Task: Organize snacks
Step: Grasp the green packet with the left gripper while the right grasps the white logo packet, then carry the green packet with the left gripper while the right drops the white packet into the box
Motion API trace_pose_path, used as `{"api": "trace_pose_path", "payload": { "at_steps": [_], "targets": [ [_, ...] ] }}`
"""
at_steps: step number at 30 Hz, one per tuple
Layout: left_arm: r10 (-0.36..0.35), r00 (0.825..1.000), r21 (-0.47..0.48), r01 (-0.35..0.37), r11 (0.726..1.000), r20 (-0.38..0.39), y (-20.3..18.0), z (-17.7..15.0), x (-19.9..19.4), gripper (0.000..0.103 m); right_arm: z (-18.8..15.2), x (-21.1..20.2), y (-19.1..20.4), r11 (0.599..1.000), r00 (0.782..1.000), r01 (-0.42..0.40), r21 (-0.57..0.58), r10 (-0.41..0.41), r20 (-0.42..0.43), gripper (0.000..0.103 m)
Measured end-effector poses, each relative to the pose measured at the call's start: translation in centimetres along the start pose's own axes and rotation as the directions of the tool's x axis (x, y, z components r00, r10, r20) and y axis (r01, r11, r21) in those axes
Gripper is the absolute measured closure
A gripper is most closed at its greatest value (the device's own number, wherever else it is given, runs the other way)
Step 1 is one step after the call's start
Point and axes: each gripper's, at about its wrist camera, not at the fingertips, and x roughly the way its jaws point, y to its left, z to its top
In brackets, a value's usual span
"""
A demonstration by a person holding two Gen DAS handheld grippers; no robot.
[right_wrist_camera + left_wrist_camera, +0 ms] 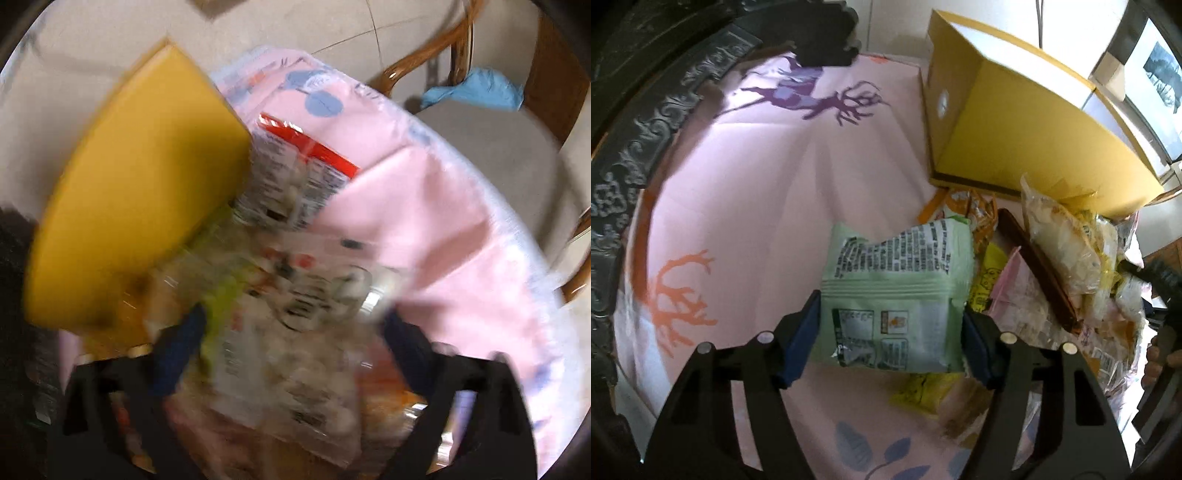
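**Green snack packet clamped in left jaws; right jaws over the heap**

Pale green, printed side up, the snack packet point(894, 295) sits between the blue pads point(801, 341) of the left gripper point(892, 341), both pads pressing its edges: held, lifted clear of the pink cloth point(768, 192) covering the bench. To the left of these jaws the cloth is bare save for an orange antler print point(677, 295); ahead lies a purple deer print point(812, 96). Ahead and to the right stands a yellow box point(1027, 136). Right of the jaws lies a heap of mixed wrappers point(1067, 251), with a brown bar point(1041, 273) across it and a yellow wrapper point(923, 391) just beneath the held packet.

The right wrist view is heavily blurred. The right gripper point(291, 354) has its jaws standing apart, with clear printed packets point(295, 317) between them; whether the pads press on any packet cannot be told. The yellow box point(140, 192) lies ahead-left of these jaws, a red-edged packet point(314, 155) straight ahead, and pink cloth point(436, 229) to the right.
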Motion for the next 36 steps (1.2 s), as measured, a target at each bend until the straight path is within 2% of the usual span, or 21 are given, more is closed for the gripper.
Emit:
{"api": "trace_pose_path", "payload": {
  "at_steps": [2, 3, 7, 10, 14, 15, 16, 18, 21, 23, 25, 28, 31, 34, 36],
  "targets": [
    [-0.008, 1.000, -0.018, 0.008, 1.000, 0.016, 0.3, 0.0, -0.7, 0.033, -0.4, -0.7, -0.4, 0.995, 0.995, -0.104, 0.007, 0.104, -0.006, 0.048],
    [-0.012, 1.000, -0.028, 0.012, 1.000, 0.019, 0.4, 0.1, -0.9, 0.033, -0.5, -1.0, -0.5, 0.992, 0.992, -0.124, 0.003, 0.124, -0.008, 0.053],
    [-0.027, 0.999, -0.037, 0.029, 0.999, 0.044, 0.7, 0.4, -2.4, 0.033, -1.3, -4.6, -0.6, 0.986, 0.988, -0.151, -0.066, 0.153, 0.034, 0.055],
    [-0.022, 0.996, -0.008, 0.022, 1.000, 0.081, 0.1, 0.6, -4.2, 0.033, -1.2, -7.0, -1.2, 0.979, 0.979, -0.195, -0.051, 0.198, 0.055, 0.056],
    [-0.054, 0.986, 0.012, 0.053, 0.999, 0.160, -0.9, 1.7, -7.5, 0.033, -0.1, -12.6, -0.2, 0.971, 0.960, -0.194, -0.136, 0.217, 0.175, 0.055],
    [-0.061, 0.979, 0.031, 0.057, 0.998, 0.193, -1.4, 2.2, -8.4, 0.033, 0.4, -13.6, 0.2, 0.969, 0.954, -0.192, -0.156, 0.222, 0.201, 0.055],
    [-0.041, 0.969, 0.051, 0.029, 0.998, 0.244, -2.2, 2.9, -9.6, 0.033, 1.2, -14.8, 1.0, 0.962, 0.944, -0.191, -0.193, 0.234, 0.233, 0.055],
    [-0.040, 0.943, 0.085, 0.013, 0.996, 0.330, -3.8, 5.1, -11.4, 0.033, 2.8, -16.5, 2.8, 0.946, 0.921, -0.198, -0.257, 0.269, 0.280, 0.055],
    [-0.045, 0.920, 0.090, 0.010, 0.996, 0.388, -5.6, 8.5, -12.8, 0.033, 5.9, -18.1, 6.0, 0.920, 0.896, -0.189, -0.344, 0.305, 0.322, 0.055],
    [-0.055, 0.896, 0.115, 0.005, 0.993, 0.440, -7.3, 11.2, -13.7, 0.033, 8.0, -18.4, 8.1, 0.891, 0.873, -0.199, -0.409, 0.350, 0.338, 0.055],
    [-0.050, 0.879, 0.148, -0.023, 0.989, 0.474, -8.9, 13.7, -13.6, 0.033, 9.8, -18.1, 9.8, 0.877, 0.869, -0.194, -0.439, 0.362, 0.338, 0.055],
    [-0.028, 0.880, 0.183, -0.068, 0.981, 0.475, -11.1, 16.4, -12.3, 0.033, 13.0, -15.8, 11.6, 0.870, 0.872, -0.186, -0.457, 0.360, 0.330, 0.055],
    [-0.039, 0.881, 0.207, -0.067, 0.976, 0.471, -11.9, 17.5, -11.0, 0.033, 14.0, -14.0, 12.7, 0.860, 0.879, -0.190, -0.474, 0.364, 0.308, 0.055],
    [-0.041, 0.890, 0.205, -0.060, 0.977, 0.454, -12.2, 18.0, -9.1, 0.033, 14.2, -12.4, 13.0, 0.861, 0.892, -0.170, -0.480, 0.341, 0.296, 0.055],
    [-0.048, 0.903, 0.203, -0.044, 0.978, 0.427, -12.2, 18.1, -7.8, 0.033, 14.5, -11.1, 13.2, 0.863, 0.903, -0.164, -0.478, 0.326, 0.280, 0.055]
  ]
}}
